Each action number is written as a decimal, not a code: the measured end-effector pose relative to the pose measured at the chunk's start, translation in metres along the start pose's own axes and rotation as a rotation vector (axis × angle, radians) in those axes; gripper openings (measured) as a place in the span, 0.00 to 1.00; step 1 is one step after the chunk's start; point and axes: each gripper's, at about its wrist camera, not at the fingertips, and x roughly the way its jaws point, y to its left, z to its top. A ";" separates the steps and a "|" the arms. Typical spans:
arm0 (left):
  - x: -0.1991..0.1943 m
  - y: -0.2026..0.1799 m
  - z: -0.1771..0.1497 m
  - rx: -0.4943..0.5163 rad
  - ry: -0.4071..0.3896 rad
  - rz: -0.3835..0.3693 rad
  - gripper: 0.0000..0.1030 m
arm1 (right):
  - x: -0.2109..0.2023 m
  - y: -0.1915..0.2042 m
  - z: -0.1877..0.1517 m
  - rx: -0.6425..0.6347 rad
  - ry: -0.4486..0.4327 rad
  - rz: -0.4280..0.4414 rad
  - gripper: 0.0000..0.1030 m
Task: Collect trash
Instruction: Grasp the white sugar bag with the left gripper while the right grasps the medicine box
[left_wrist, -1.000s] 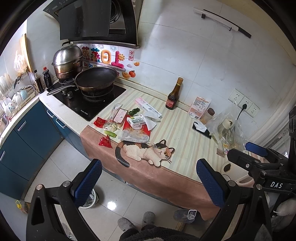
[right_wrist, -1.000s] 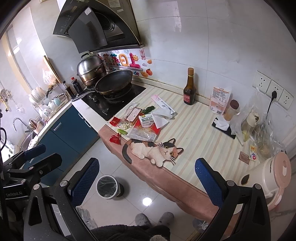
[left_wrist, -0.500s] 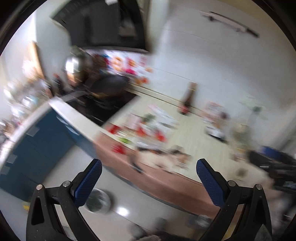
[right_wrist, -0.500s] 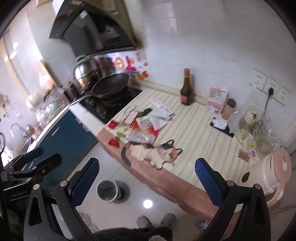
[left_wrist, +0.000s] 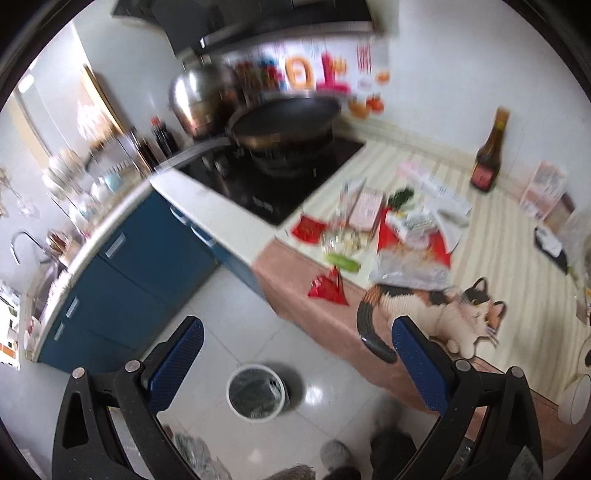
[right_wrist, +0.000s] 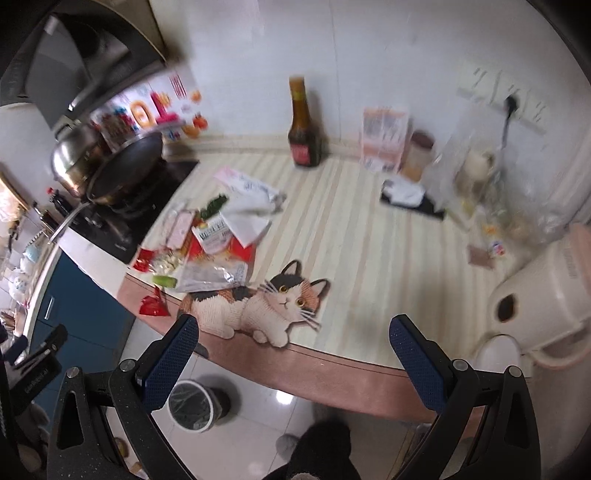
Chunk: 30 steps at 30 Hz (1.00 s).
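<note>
Both views bright, even, soft daylight-like light; shadows faint. Heavy fisheye bending: black vignette rings each frame, straight edges curve near rim. Motion blur throughout, strongest toward top: colourful wall stickers (left_wrist: 314, 70) smeared, dark round frying pan (left_wrist: 284, 118) streaked; same smear on steel pot (right_wrist: 74, 158). Glossy white floor tiles (left_wrist: 314, 395) carry small bright glare spot, second one in right view (right_wrist: 282, 397). Blue-padded left gripper (left_wrist: 295, 363) and right gripper (right_wrist: 293, 363) comparatively sharp.

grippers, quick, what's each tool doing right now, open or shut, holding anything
Left tool: open, holding nothing, in the air above the floor and the trash bin.
Right tool: open, holding nothing, at the near edge of the counter.
</note>
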 end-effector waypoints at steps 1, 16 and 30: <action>0.015 0.000 0.000 -0.003 0.032 -0.003 1.00 | 0.018 0.003 0.004 -0.007 0.020 -0.001 0.98; 0.245 -0.068 0.052 -0.173 0.549 -0.437 0.98 | 0.250 0.020 0.120 -0.023 0.303 0.160 0.65; 0.251 -0.121 0.057 -0.001 0.544 -0.393 0.15 | 0.323 0.039 0.162 -0.096 0.393 0.209 0.67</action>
